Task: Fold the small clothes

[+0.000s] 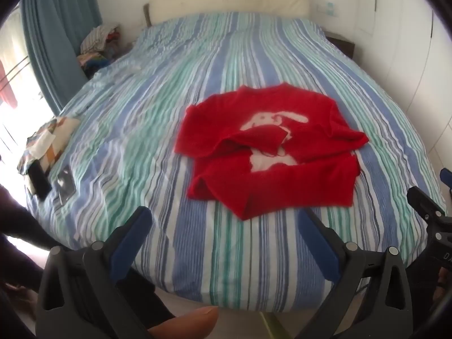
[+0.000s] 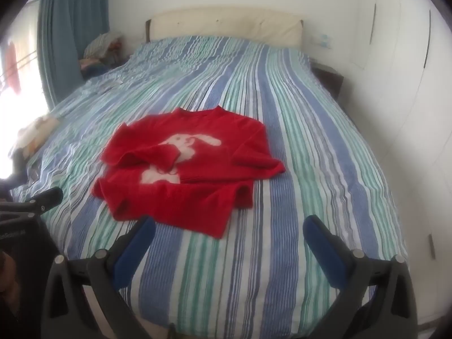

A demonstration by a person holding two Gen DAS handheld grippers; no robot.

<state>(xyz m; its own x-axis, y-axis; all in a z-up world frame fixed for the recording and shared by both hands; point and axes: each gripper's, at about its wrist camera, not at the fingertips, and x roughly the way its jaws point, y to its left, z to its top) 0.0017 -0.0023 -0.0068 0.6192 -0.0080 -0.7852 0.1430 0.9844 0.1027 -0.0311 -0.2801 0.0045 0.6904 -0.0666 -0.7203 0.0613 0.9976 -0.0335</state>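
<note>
Blue-padded fingers (image 1: pixel 132 237) of left gripper (image 1: pixel 223 226) seen spread wide, nothing held; right gripper (image 2: pixel 228 231) likewise wide, empty. Red sweater (image 1: pixel 268 158) w/ white rabbit print laid on striped bed (image 1: pixel 197 84), sleeves folded over front. Dark phone (image 1: pixel 38 179) noted near bed's left edge.

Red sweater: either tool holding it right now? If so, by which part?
Nothing held. The left tool and right tool are both open, apart from the red sweater, which lies loose on the striped bed.

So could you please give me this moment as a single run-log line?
red sweater lying partly folded on striped bed | left gripper open, empty | right gripper open, empty | both short of sweater
</note>
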